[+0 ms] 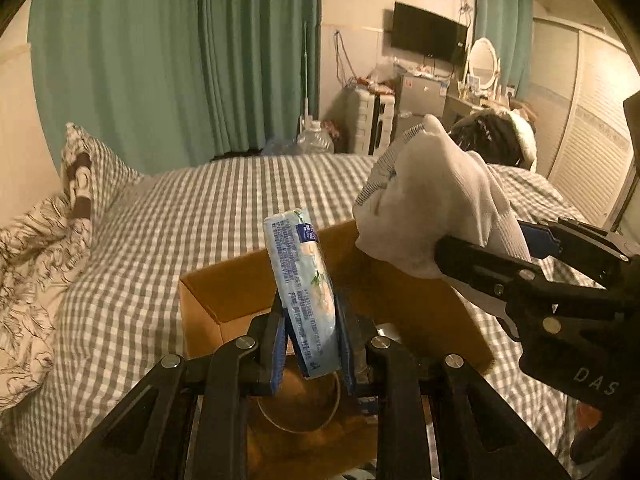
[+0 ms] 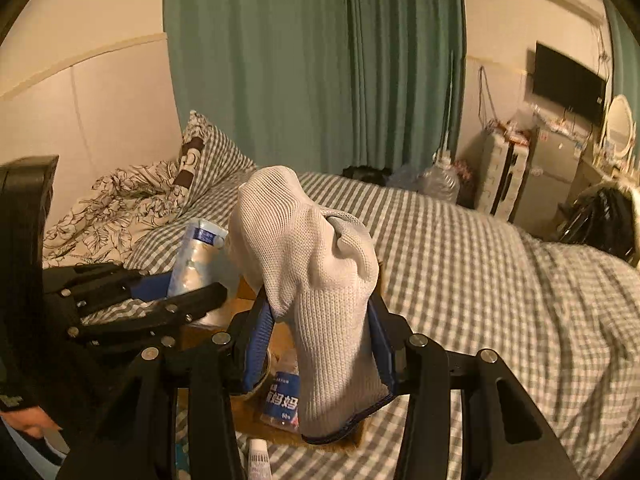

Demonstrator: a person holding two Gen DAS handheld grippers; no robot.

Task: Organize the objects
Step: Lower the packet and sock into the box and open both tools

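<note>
My left gripper [image 1: 310,344] is shut on a light blue tissue pack [image 1: 300,280], held upright above an open cardboard box [image 1: 208,300] on the bed. My right gripper [image 2: 320,344] is shut on a white knit glove [image 2: 320,280], held over the same box [image 2: 244,292]. In the left wrist view the right gripper [image 1: 492,254] and glove [image 1: 432,204] hang over the box's right side. In the right wrist view the left gripper [image 2: 176,296] and tissue pack [image 2: 196,256] are at the left. A tape roll [image 1: 296,404] lies in the box.
The box stands on a grey checked bedspread [image 1: 200,208]. A small blue-labelled packet [image 2: 282,400] lies in the box and a white tube [image 2: 258,458] lies by its near edge. Pillows [image 1: 80,168] are at the left. Green curtains and a cluttered dresser stand behind.
</note>
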